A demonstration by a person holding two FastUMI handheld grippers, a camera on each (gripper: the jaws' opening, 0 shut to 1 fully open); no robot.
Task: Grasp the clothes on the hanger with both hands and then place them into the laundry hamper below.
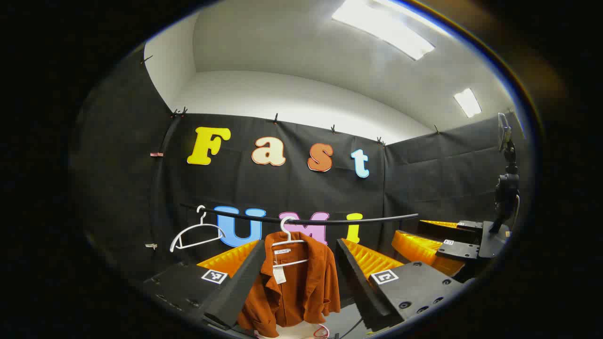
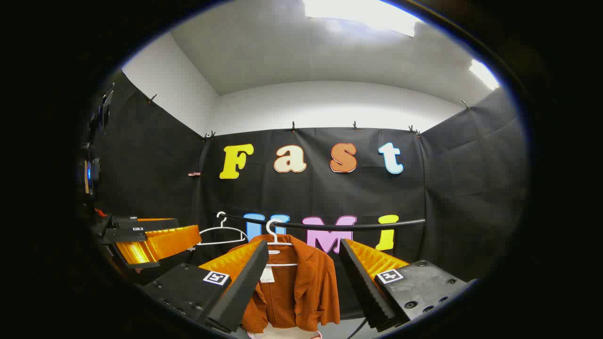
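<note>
A rust-orange jacket hangs on a white hanger from a black rail, some way ahead of both grippers. In the left gripper view my left gripper is open, and the jacket shows in the gap between its fingers without touching them. My right gripper is off to the right in that view. In the right gripper view the right gripper is open too, with the jacket framed beyond its fingers and the left gripper at the left. The rim of a white hamper peeks out under the jacket.
An empty white hanger hangs on the rail left of the jacket. A camera on a stand rises at the right of the booth. Black cloth walls close in the back and sides.
</note>
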